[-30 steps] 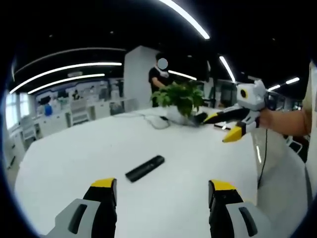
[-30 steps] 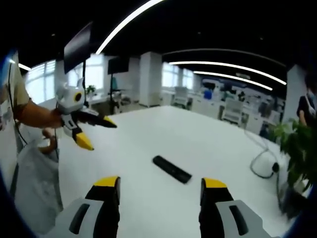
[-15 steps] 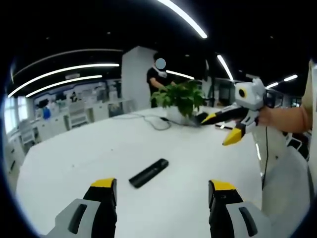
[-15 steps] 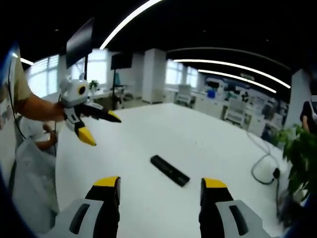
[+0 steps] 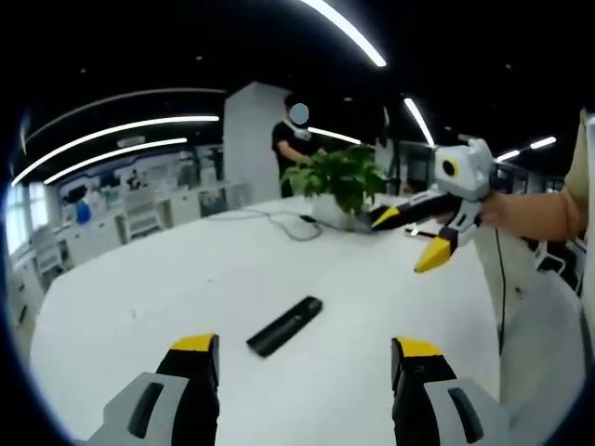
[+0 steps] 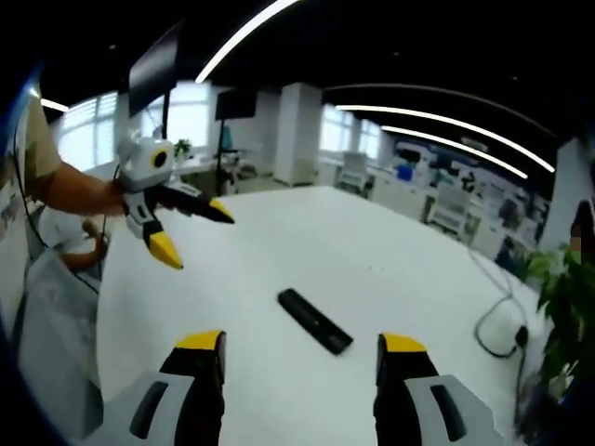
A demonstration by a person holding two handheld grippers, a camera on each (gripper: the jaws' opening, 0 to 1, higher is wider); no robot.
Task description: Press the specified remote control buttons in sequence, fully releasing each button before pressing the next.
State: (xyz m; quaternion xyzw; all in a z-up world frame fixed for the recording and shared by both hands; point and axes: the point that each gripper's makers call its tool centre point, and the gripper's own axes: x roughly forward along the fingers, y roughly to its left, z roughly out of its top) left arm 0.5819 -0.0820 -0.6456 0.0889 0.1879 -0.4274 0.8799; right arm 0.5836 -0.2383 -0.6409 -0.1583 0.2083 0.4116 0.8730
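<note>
A: Left gripper view first. What is the status?

B: The left gripper (image 5: 302, 367) is held above the white tabletop (image 5: 139, 288) with its jaws spread wide and nothing between them. The remote control (image 5: 284, 325) lies flat on the tabletop, ahead of the jaws and between their lines, well apart from both tips. The right gripper (image 5: 416, 237) enters from the right, held in a hand (image 5: 507, 209), raised off the surface. Its jaws are also parted and empty. A potted plant (image 5: 339, 181) and a cable (image 5: 279, 223) sit at the far edge, with a person (image 5: 296, 153) standing behind them.

A: Any contact with a button?

B: None. No jaw touches the remote control.

A: Right gripper view?

B: The right gripper (image 6: 302, 358) shows the same condition: jaws wide, empty, above the tabletop (image 6: 307, 242). The remote control (image 6: 314, 321) lies ahead, slightly left of centre between the jaws, not touched. The left gripper (image 6: 191, 228) comes in from the left, jaws parted, well apart from the remote control. The plant (image 6: 562, 297) and the cable (image 6: 493, 316) show at the right.

A: Progress assessment?

B: Judging from this, no press is under way. Whether any button in the sequence is already done cannot be told; the buttons are too small to read. A gripper has yet to descend, narrow its jaws and set a tip on the target button. The remote control sits fully in the workspace.
</note>
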